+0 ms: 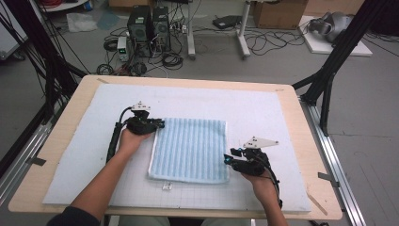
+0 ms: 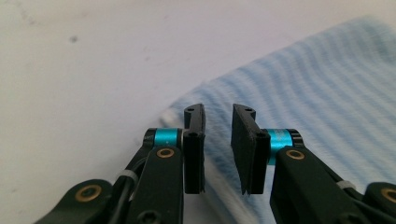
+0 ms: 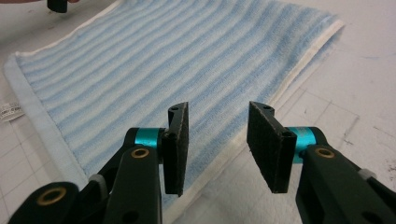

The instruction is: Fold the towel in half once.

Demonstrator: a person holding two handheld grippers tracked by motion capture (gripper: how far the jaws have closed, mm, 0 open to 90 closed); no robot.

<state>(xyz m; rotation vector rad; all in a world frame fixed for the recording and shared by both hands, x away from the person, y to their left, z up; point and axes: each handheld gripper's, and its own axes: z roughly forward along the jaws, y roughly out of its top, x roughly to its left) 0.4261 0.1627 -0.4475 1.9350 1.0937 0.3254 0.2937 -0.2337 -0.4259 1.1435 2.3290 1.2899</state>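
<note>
I count one folded blue-and-white striped terry towel (image 1: 190,149) with one small white label (image 1: 167,187) at its near edge. It lies on one white foam mat (image 1: 263,113), on one pale wooden table (image 1: 308,141). I hold two black two-jaw grippers: my left gripper (image 1: 161,124) and my right gripper (image 1: 227,158).

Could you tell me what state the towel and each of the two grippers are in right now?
Blue striped towel: lying flat on the white mat, folded, label at its near edge.
Left gripper: jaws a narrow gap apart over the towel's far left corner, nothing pinched.
Right gripper: jaws open over the towel's near right edge, holding nothing.
</note>
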